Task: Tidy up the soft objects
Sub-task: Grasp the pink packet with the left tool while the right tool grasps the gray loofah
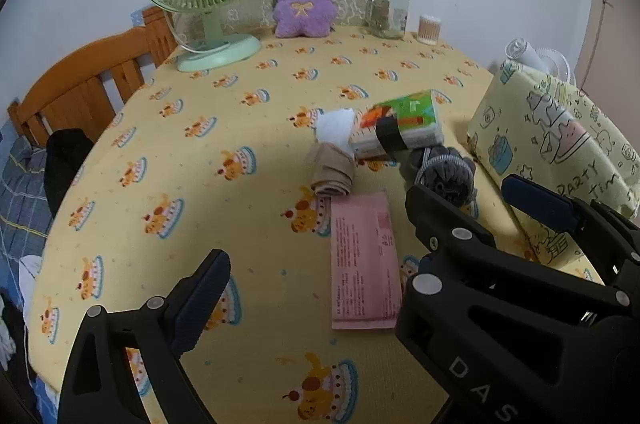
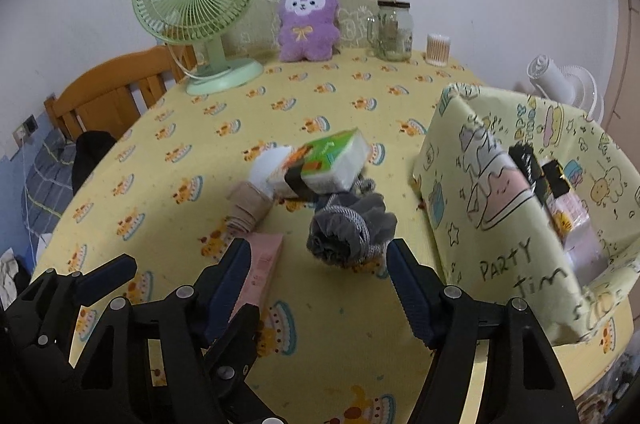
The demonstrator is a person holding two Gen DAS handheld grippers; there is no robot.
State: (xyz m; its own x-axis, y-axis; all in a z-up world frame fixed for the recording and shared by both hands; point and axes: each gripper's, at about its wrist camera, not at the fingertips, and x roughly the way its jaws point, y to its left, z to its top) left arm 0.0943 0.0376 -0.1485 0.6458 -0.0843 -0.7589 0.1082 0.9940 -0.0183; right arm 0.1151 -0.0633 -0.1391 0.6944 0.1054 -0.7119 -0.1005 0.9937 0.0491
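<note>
On the yellow tablecloth lies a pile: a grey rolled sock, a beige rolled sock, a white soft piece, a green tissue pack and a pink flat packet. My right gripper is open, its fingers either side of the grey sock's near end, just short of it. My left gripper is open to the left, over the pink packet. In the left wrist view the right gripper shows by the grey sock.
A yellow fabric bin marked "PARTY" stands at the right with items inside. At the back stand a green fan, a purple plush, a glass jar and a cotton swab tub. A wooden chair is left.
</note>
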